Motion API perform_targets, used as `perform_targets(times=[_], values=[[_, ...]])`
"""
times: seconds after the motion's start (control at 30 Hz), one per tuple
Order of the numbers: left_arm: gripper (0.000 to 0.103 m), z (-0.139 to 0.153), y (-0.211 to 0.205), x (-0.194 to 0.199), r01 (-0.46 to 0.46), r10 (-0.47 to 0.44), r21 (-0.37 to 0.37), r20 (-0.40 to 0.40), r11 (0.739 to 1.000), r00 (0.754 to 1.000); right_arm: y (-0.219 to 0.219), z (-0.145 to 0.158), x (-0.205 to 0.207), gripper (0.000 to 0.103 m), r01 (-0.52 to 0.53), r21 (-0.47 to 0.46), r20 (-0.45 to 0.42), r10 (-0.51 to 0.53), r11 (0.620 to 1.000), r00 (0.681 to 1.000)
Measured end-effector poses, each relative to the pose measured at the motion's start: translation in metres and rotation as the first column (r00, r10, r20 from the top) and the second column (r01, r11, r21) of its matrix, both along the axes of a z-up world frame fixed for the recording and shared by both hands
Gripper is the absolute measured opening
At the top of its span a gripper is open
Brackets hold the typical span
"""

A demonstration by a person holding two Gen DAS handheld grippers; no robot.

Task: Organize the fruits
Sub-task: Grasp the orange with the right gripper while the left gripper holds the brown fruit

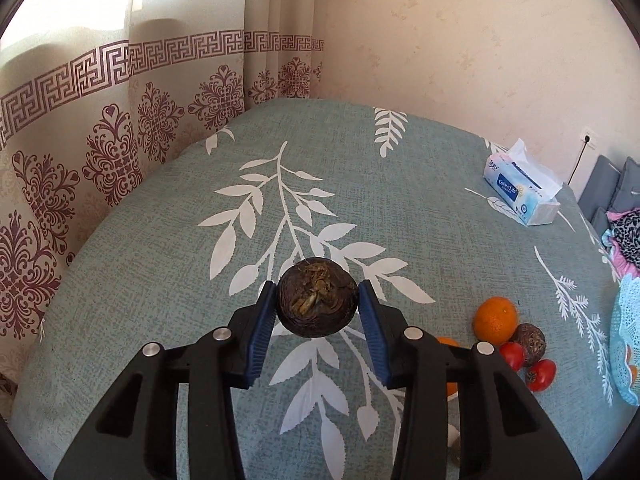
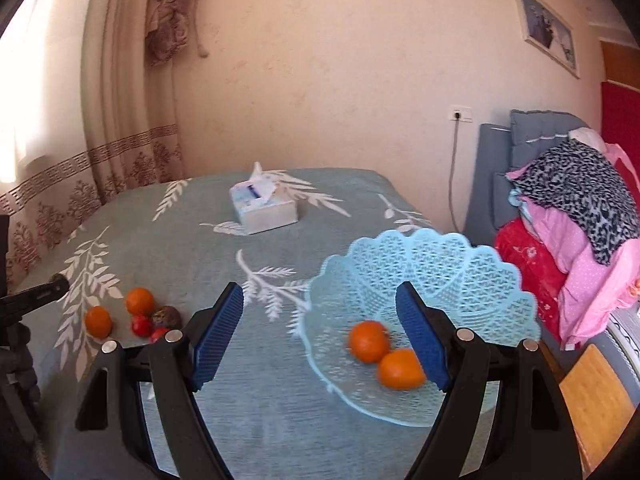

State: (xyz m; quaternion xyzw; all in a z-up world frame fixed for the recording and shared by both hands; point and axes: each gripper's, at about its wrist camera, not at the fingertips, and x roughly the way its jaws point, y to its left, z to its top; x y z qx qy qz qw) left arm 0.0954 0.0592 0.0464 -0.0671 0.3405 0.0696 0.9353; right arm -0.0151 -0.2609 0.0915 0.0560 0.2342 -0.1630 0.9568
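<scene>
Left gripper point(image 1: 317, 306) clamps dark fruit point(image 1: 317, 298), its underside hidden; right gripper point(image 2: 320, 336) spread wide.

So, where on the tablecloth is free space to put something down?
Bare cloth lies between the tissue box and the blue basket, and ahead of the left gripper toward the curtain. Crowded: the fruit cluster.

Behind my left hand-held gripper point(image 1: 317, 300), its right finger hides most of one orange point(image 1: 448, 364). The blue basket point(image 1: 628, 344) is cut off at the right edge. Ahead of my right hand-held gripper point(image 2: 320, 308), its right finger covers part of an orange point(image 2: 400, 370).
</scene>
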Motion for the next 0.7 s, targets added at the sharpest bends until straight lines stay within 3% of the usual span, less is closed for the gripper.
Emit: perform_targets(times=[0.07,0.2,0.3,0.4,0.7], values=[[0.042,0.0,0.002,-0.001,-0.002,0.002,-0.007,0.002,1.0,1.0,0.02,-0.005,0.029,0.08,-0.125,0.054,-0.066,0.128,0.991,0.99],[0.042,-0.003,0.009,0.001,-0.019,0.018,-0.027,-0.012,0.999,1.0,0.056,-0.02,0.082,0.08,-0.287,0.116,-0.181,0.304,0.951,0.935],[0.042,-0.007,0.016,0.001,-0.038,0.037,-0.045,-0.025,0.998,0.999,0.081,-0.029,0.111,0.08,-0.348,0.076,-0.245,0.356,0.934,0.902],[0.042,-0.008,0.019,0.001,-0.045,0.043,-0.058,-0.03,0.997,0.999,0.093,-0.036,0.134,0.079,-0.385,0.103,-0.278,0.398,0.917,0.874],[0.042,-0.01,0.019,0.001,-0.037,0.034,-0.073,-0.038,0.997,0.999,0.122,-0.058,0.187,0.053,-0.46,0.151,-0.378,0.482,0.875,0.791]])
